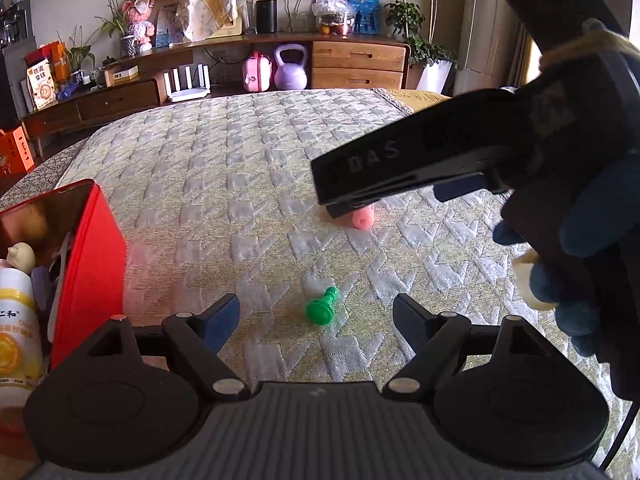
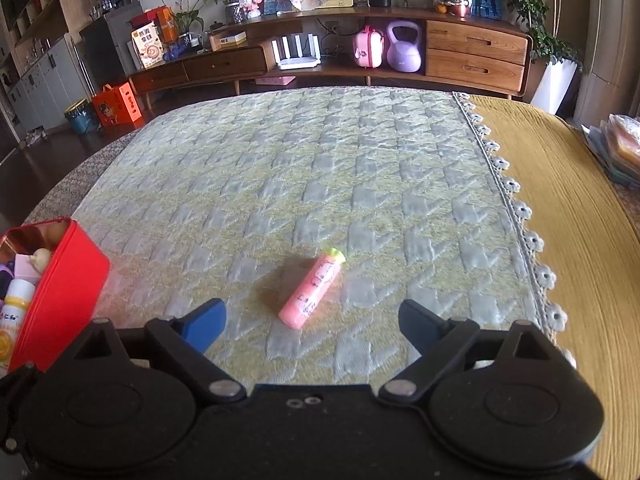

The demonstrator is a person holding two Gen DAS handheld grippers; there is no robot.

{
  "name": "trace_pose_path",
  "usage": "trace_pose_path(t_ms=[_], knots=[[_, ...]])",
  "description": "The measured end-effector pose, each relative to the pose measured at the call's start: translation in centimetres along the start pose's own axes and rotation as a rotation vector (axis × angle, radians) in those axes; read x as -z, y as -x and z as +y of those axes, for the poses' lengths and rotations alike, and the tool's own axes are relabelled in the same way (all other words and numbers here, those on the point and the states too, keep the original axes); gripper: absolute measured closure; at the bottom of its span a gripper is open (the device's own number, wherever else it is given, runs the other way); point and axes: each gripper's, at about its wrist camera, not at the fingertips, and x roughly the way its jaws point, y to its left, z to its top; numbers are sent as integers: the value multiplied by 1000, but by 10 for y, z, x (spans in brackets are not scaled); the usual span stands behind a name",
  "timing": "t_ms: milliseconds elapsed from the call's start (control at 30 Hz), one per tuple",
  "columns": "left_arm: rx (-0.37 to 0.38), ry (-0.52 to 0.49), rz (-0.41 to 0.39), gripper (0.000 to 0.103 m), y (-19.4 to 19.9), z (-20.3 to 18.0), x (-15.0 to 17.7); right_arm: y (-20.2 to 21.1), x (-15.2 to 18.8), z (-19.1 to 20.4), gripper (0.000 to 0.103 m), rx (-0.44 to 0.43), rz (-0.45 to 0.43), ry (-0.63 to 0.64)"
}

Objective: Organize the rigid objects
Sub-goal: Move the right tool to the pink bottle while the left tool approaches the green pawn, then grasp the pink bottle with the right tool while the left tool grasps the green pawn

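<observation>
Left gripper (image 1: 316,314): jaws wide apart, nothing between the pads. Green chess-pawn-shaped piece (image 1: 322,308) lies on its side on the quilted cover (image 1: 224,184), just ahead of the gap between the fingertips, roughly centred, not touching either finger. Red tin box (image 1: 90,264) sits hard to this gripper's left, lid off; inside it a white bottle with yellow label (image 1: 14,320) and a small cream figure (image 1: 21,254), other contents too hidden to identify.

Right gripper (image 2: 312,322): jaws also wide, empty, no contact with anything. Pink tube with a yellow-green cap (image 2: 311,293) lies flat on the cover directly ahead of it, between the lines of the two fingers, near end just beyond the fingertips, cap end pointing away and slightly right. Same red box is off to its far left. Lace edge of the cover (image 2: 516,200) and a mustard-yellow cloth (image 2: 560,208) run along its right.

From the left wrist view, the right gripper body crosses in from the right, above the cover, held by a blue-gloved hand (image 1: 580,248). Its finger tip covers most of the pink tube; only the tube's open-looking end shows beneath it. Pawn and tube are apart, pawn nearer the left gripper.
</observation>
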Motion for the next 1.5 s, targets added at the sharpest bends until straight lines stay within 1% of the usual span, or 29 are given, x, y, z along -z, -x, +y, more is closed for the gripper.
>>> trace_pose_path(t_ms=[33, 133, 200, 267, 300, 333, 367, 433, 467, 533, 567, 600, 633, 667, 700, 733, 767, 833, 867, 1133, 1500], knots=[[2, -4, 4, 19, -2, 0, 1, -3, -1, 1, 13, -2, 3, 3], [-4, -12, 1, 20, -4, -1, 4, -11, -4, 2, 24, -4, 14, 1], [0, -17, -6, 20, -4, -1, 3, -16, -6, 3, 26, -2, 19, -3], [0, -31, -11, 27, -5, -2, 3, -20, -8, 4, 30, -4, 23, -4], [1, -34, -9, 34, -5, -2, 3, -22, -8, 5, 31, -2, 26, -5], [2, -34, -4, 38, -6, -2, 3, -24, -9, 6, 34, 0, 29, -4], [3, -32, -7, 38, -6, -2, 3, -26, -10, 7, 36, 1, 31, -2], [3, -28, -12, 46, -5, -2, 4, -28, -11, 10, 40, 10, 27, 6], [3, -30, -14, 49, -5, -3, 4, -29, -11, 12, 44, 13, 25, 10], [4, -39, -21, 61, -4, -4, 4, -30, -11, 15, 50, 26, 23, 23], [6, -47, -24, 63, -3, -5, 5, -30, -10, 17, 54, 31, 22, 28], [6, -54, -26, 68, -2, -5, 6, -30, -10, 18, 56, 32, 21, 31], [5, -59, -27, 72, -2, -6, 6, -30, -10, 19, 62, 37, 20, 32], [3, -62, -28, 72, -2, -7, 6, -30, -10, 20, 67, 49, 18, 32], [4, -65, -28, 76, -1, -8, 6, -29, -8, 22, 69, 58, 16, 30], [8, -64, -28, 82, -1, -8, 6, -29, -8, 22, 74, 62, 15, 28], [10, -63, -26, 84, -1, -7, 6, -29, -7, 22, 80, 70, 13, 29], [10, -59, -22, 87, -2, -6, 5, -28, -6, 21, 87, 82, 10, 35], [9, -57, -21, 88, -2, -6, 5, -28, -4, 21, 87, 80, 9, 37], [11, -34, -6, 88, 0, 1, 3, -6, 16, 7, 88, 38, -6, 13], [9, 11, 12, 88, 17, 14, 4, 50, 46, 4, 88, -16, -40, 16]])
